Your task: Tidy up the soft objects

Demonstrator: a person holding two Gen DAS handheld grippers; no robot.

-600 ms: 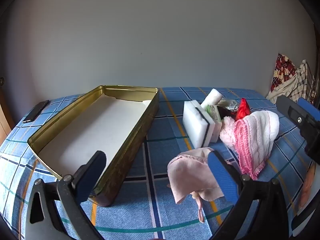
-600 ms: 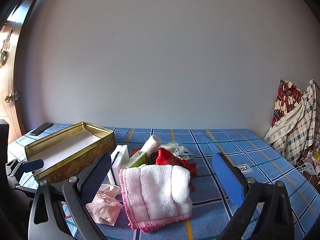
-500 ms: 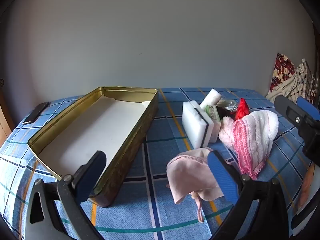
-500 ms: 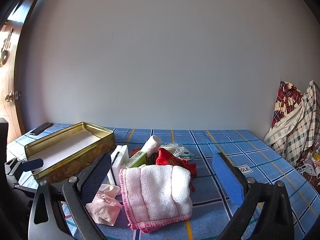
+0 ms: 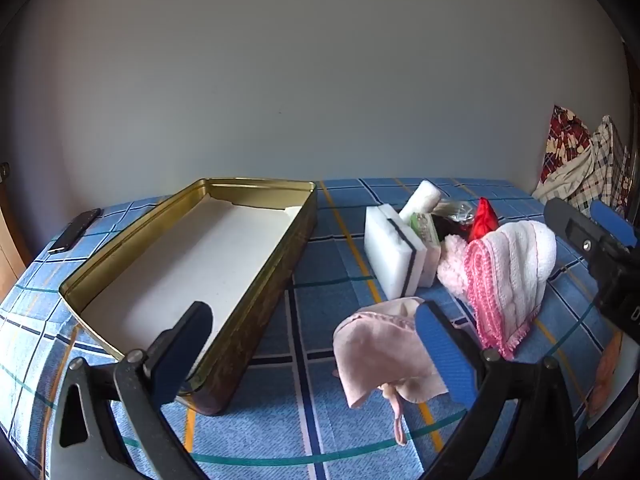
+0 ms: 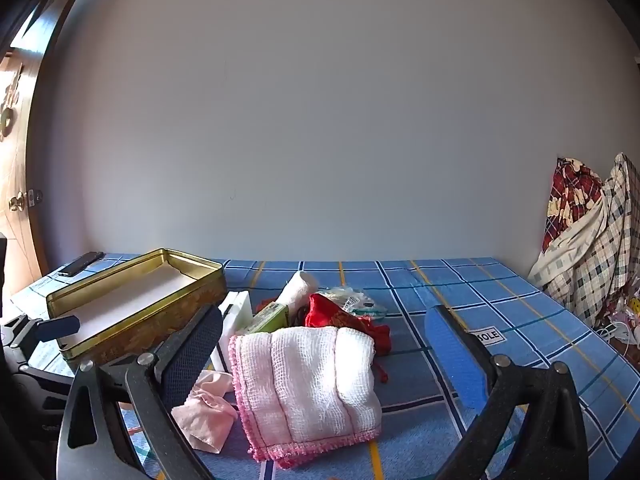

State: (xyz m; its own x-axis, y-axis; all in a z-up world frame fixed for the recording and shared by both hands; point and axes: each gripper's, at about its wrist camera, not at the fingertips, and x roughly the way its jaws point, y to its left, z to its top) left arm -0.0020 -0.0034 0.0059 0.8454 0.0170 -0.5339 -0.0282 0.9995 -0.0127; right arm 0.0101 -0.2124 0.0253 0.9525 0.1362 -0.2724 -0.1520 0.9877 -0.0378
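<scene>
Left tongs [image 5: 312, 340] stand wide apart w/ nothing between the pads, hovering low over the near end of the gold tin [image 5: 276, 276] and the crumpled pink cloth [image 5: 380, 352]. Right tongs [image 6: 324, 344] are likewise spread, empty, aimed at the folded white towel w/ pink trim [image 6: 308, 384] – it sits between the fingers in view, but the pads aren't on it.

Progress, by my read: barely begun. All the soft stuff is still out on the blue plaid bed cover [image 6: 500, 312], none of it put away. The pile sits just beside the tin's right side: white sponge blocks [image 5: 394, 256] upright, a white roll [image 5: 420, 200] leaning behind them, a greenish packet [image 5: 426, 228], a red fabric pouch [image 6: 340, 316], some clear plastic wrap behind that.

Container: the tin is open, no lid in sight, and holds only a white liner sheet – otherwise bare. A dark phone-like slab [image 5: 74, 230] lies beyond its far-left corner; prob. not part of the job. Everything's left to do.
</scene>
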